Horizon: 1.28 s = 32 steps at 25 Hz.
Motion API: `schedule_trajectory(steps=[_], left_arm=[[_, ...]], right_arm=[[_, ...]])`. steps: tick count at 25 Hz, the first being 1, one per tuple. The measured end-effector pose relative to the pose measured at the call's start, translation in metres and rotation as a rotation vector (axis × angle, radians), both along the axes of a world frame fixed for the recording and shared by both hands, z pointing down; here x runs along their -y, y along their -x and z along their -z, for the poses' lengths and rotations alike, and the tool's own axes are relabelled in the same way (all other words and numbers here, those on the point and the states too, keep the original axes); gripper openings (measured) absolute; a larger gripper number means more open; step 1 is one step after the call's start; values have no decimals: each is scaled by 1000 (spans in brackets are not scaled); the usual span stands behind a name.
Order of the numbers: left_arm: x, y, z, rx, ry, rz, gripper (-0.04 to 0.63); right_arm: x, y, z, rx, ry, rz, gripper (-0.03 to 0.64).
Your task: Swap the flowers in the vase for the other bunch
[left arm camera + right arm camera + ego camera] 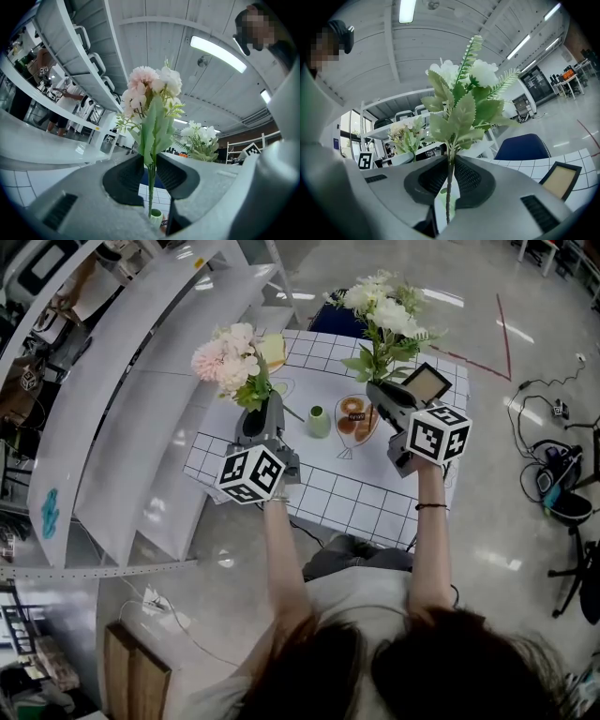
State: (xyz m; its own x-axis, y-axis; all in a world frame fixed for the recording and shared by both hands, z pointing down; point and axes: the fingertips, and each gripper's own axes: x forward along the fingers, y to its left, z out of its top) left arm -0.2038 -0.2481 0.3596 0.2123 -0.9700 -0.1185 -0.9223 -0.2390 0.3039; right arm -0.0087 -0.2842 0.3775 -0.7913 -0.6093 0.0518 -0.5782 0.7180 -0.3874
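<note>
A small green vase (319, 421) stands on the gridded table (328, 498), between my two grippers; its mouth holds nothing. My left gripper (259, 416) is shut on the stem of a pink bunch (228, 357), held upright left of the vase. In the left gripper view the pink bunch (150, 91) rises from between the black pads (126, 180), with the vase (156, 218) below and ahead. My right gripper (384, 392) is shut on the stem of a white bunch (382, 315), upright right of the vase. The white bunch (464, 101) stands between its pads (471, 180).
A plate with orange food (356, 418) lies right of the vase. A dark framed tablet (427, 382) sits at the table's right back. White shelving (122, 427) runs along the left. A blue chair (337, 320) stands behind the table.
</note>
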Motion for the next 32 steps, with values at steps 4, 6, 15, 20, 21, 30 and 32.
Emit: schedule_trajectory(steps=[4, 6, 15, 20, 21, 30, 32], left_arm=[[-5, 6, -6, -21, 15, 19, 87], [-7, 9, -8, -24, 24, 25, 86], [-10, 16, -16, -31, 46, 53, 78], [-11, 17, -18, -30, 53, 55, 78], [-12, 17, -19, -32, 56, 58, 78], [-26, 20, -28, -32, 78, 78, 78], [-28, 22, -29, -32, 84, 83, 78]], right_arm=[[0, -1, 1, 2, 1, 2, 41], [0, -1, 1, 3, 2, 1, 41], [1, 0, -1, 3, 2, 8, 41], [1, 0, -1, 5, 4, 12, 41], [1, 0, -1, 6, 5, 13, 41], [-2, 1, 4, 27, -6, 11, 41], [-2, 4, 6, 35, -8, 10, 40]])
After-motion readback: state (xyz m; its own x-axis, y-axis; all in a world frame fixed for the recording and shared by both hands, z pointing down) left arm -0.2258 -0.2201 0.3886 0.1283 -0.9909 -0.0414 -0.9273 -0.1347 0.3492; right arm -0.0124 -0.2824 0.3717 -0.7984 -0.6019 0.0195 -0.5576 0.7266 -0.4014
